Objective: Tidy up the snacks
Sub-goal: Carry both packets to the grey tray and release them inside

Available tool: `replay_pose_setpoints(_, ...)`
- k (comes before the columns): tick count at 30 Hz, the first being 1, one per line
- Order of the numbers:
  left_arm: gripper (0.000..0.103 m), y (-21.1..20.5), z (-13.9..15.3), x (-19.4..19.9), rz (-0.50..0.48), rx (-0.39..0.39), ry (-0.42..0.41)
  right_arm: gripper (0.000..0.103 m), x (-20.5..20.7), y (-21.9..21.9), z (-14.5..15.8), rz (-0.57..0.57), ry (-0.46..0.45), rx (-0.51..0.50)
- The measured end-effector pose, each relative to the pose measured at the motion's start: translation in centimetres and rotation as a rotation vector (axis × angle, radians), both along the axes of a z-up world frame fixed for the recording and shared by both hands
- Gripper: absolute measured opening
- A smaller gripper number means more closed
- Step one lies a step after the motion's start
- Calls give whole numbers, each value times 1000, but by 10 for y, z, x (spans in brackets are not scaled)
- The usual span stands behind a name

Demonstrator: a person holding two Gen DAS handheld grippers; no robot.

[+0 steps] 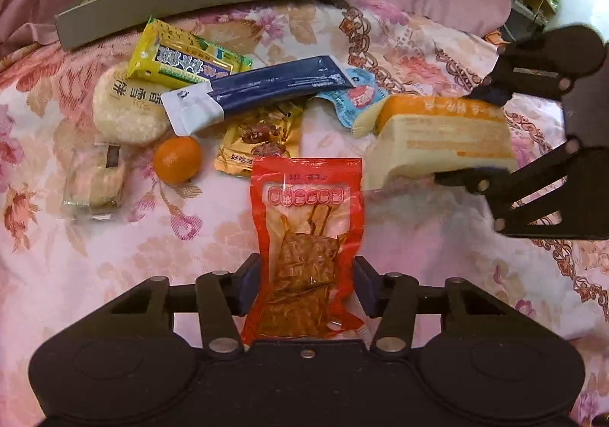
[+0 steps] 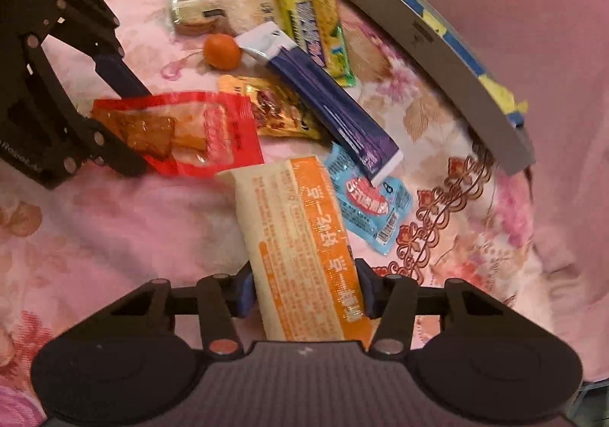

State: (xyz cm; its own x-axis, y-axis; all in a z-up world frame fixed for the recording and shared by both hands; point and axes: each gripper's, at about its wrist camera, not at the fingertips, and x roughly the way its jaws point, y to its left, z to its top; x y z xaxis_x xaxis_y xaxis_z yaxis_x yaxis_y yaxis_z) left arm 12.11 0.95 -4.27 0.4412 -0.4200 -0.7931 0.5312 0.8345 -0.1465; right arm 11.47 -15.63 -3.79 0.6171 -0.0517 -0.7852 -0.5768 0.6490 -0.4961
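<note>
Left tool [image 1: 308, 282] grips red pouch [image 1: 304, 221]; pouch bottom hidden behind tool body.

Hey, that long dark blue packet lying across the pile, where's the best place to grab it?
Grip the long blue packet across its narrow width near the white end, coming from above. That end overhangs the round rice cake, probably leaving room for fingers beneath.

Red pouch [image 1: 306, 236] and orange-cream packet [image 2: 304, 259] lie beside heaped snacks [image 1: 213, 92] on the floral cloth [image 1: 133, 255].
</note>
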Motion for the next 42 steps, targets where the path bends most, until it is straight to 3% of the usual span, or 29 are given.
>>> replay_pose_setpoints(5, 51, 11, -1, -5, 47, -84, 10, 55, -16, 15, 19, 41, -31, -62)
replay_pose_setpoints(8, 50, 17, -1, -12, 78, -126, 7, 55, -17, 11, 27, 48, -82, -12)
replay_pose_setpoints(12, 49, 27, -3, -25, 161, -259, 17, 55, -11, -3, 23, 31, -131, 86)
replay_pose_setpoints(16, 49, 24, 1, -35, 290, -281, -27, 55, -8, -23, 18, 62, -177, 137)
replay_pose_setpoints(22, 49, 17, 37, -27, 418, -230, -145, 54, 7, -46, 17, 98, -274, 273)
replay_pose_setpoints(30, 50, 5, 93, 46, 530, -220, -277, 53, 70, -60, 55, 11, -443, 539)
replay_pose_setpoints(35, 50, 0, 108, 75, 579, -240, -313, 52, 96, -74, 64, -6, -476, 596)
replay_pose_setpoints(42, 50, -4, 115, 117, 601, -203, -365, 52, 96, -87, 78, 21, -556, 611)
